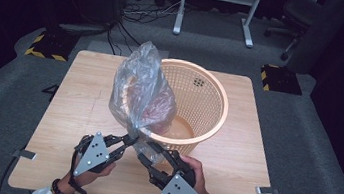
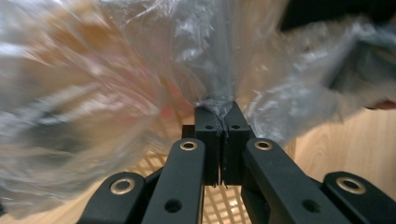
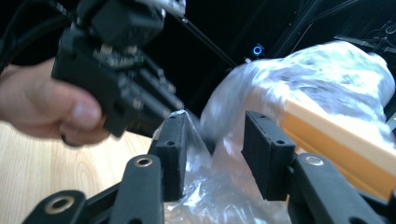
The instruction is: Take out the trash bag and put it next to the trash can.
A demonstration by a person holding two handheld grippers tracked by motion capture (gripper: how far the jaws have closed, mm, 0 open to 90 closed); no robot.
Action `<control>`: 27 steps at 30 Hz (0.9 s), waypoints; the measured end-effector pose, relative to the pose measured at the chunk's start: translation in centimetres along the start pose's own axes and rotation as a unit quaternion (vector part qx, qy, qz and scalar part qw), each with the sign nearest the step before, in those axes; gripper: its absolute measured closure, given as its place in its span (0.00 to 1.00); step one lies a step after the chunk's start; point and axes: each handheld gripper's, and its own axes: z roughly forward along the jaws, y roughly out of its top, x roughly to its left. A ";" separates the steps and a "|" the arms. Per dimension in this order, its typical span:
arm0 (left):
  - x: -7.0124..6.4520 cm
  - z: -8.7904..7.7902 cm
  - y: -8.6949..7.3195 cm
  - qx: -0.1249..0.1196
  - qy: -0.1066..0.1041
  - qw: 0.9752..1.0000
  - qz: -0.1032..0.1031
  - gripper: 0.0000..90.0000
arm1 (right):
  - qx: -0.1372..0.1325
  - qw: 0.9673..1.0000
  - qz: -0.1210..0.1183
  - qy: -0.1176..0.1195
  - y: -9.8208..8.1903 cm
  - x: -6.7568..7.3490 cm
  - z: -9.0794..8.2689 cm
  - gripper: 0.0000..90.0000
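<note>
The left gripper [image 2: 223, 114] pinches the clear plastic bag [image 1: 143, 90] at its lower edge, holding it draped over the near rim of the orange basket [image 1: 213, 95], probably to line it; the right gripper [image 3: 212, 140] stands spread, film loose between its 2 jaws

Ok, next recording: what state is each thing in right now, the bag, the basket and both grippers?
Clear crinkled plastic bag: puffed up, draped over the basket's near-left rim, partly inside, its lower edge pinched.
Orange plastic mesh basket: upright on the table, not yet lined.
Left gripper: jaws shut on the bag's film.
Right gripper: jaws apart, film lying loose between them, pads not pressing.
Light wooden table: bears the basket.
</note>
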 end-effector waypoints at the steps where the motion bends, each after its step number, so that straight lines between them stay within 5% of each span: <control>1: 0.0 0.1 -0.1 0.003 -0.003 1.000 0.001 0.98 | -0.001 1.000 0.006 -0.008 0.1 0.0 0.3 0.63; 8: -0.7 0.9 -1.3 0.022 -0.020 1.000 -0.001 0.98 | 0.024 0.998 0.048 -0.037 0.4 0.3 2.5 0.63; 12: -0.7 0.6 -1.8 0.025 -0.016 1.000 -0.001 0.93 | 0.044 0.996 0.060 -0.041 0.0 0.1 3.0 0.88; 14: -0.3 0.0 -2.0 0.018 -0.012 1.000 -0.010 0.75 | 0.051 0.996 0.065 -0.038 -0.2 -0.2 3.0 0.98; 17: 1.1 -1.3 -2.2 -0.011 0.003 0.999 -0.054 0.42 | 0.053 0.996 0.067 -0.029 -0.4 -0.5 3.0 1.00; 19: 2.1 -1.9 -1.8 -0.036 0.039 0.994 -0.091 0.35 | 0.054 0.996 0.063 -0.028 -0.4 -0.5 2.9 1.00; 21: 3.1 -2.2 -1.1 -0.051 0.043 0.990 -0.126 0.28 | 0.051 0.997 0.058 -0.022 -0.4 -0.5 2.9 1.00; 24: 3.6 -1.5 0.4 -0.041 0.042 0.989 -0.134 0.20 | 0.052 0.997 0.047 -0.019 -0.4 -0.3 3.0 1.00; 27: 3.7 -1.4 1.6 -0.032 0.012 0.992 -0.122 0.19 | 0.050 0.998 0.041 -0.023 -0.6 -0.3 3.1 1.00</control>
